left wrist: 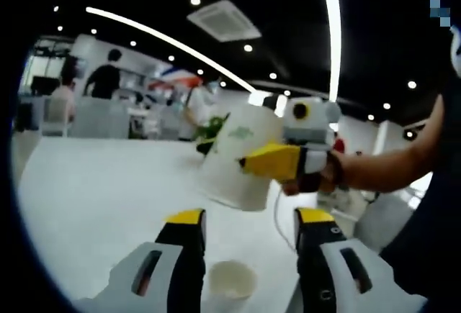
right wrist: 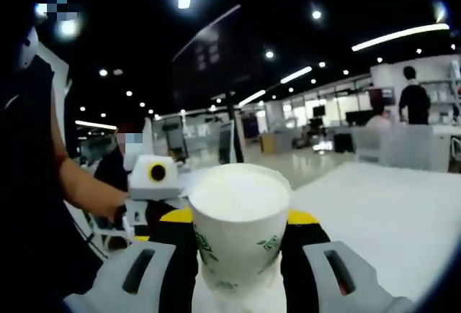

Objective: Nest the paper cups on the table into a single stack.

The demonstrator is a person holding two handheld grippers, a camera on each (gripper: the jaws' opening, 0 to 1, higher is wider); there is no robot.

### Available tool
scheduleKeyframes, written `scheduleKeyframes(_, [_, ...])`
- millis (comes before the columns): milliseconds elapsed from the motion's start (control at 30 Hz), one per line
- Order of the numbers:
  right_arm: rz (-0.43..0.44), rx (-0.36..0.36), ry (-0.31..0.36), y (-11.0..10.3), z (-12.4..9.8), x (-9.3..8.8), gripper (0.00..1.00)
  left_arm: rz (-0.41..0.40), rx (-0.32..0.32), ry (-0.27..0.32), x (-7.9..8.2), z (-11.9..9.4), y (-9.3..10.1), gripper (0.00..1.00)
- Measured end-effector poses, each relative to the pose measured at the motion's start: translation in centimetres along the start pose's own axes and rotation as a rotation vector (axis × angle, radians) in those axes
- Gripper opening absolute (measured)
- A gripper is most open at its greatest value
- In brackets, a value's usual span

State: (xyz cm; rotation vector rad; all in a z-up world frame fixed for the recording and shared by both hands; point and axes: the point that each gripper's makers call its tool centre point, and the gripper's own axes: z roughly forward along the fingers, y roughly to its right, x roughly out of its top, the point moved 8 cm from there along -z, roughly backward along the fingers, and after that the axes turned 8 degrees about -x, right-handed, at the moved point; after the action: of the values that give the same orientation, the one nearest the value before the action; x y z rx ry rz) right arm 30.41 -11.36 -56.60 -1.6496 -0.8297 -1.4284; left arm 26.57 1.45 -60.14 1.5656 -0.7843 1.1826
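A white paper cup with green print [left wrist: 230, 147] hangs tilted above the white table [left wrist: 94, 198], and my right gripper [left wrist: 248, 160] is shut on it, coming in from the right. In the right gripper view the same cup [right wrist: 238, 245] stands mouth-up between my right gripper's [right wrist: 238, 219] yellow-tipped jaws. My left gripper [left wrist: 250, 218] is open, its jaws wide apart below and in front of the held cup. A second paper cup [left wrist: 227, 284] stands mouth-up on the table, low in the gap between the left jaws and touching neither. The left gripper [right wrist: 155, 183] also shows at the left of the right gripper view.
The person's forearm [left wrist: 382, 162] reaches in from the right, and their dark-clothed body [right wrist: 32, 183] is at the left. The table [right wrist: 389, 205] stretches wide and bare to the far side. People [left wrist: 104, 75] and office furniture stand well behind it.
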Motion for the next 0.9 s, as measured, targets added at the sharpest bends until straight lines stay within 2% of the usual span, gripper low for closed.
scheduleKeyframes(233, [0.025, 0.027, 0.022, -0.6, -0.1, -0.2, 0.41, 0.002, -0.047, 0.012, 0.1, 0.7, 0.8, 0.33])
scheduleKeyframes(500, [0.049, 0.061, 0.042, -0.9, -0.6, 0.1, 0.42, -0.005, -0.089, 0.046, 0.9, 0.2, 1.1, 0.15])
scheduleKeyframes(733, [0.074, 0.088, 0.052, -1.1, -0.8, 0.1, 0.42, -0.01, -0.11, 0.078, 1.7, -0.3, 1.2, 0.09])
scheduleKeyframes(900, [0.09, 0.111, 0.038, -1.0, -1.1, 0.1, 0.42, 0.009, -0.15, 0.052, 2.1, -0.4, 1.6, 0.03])
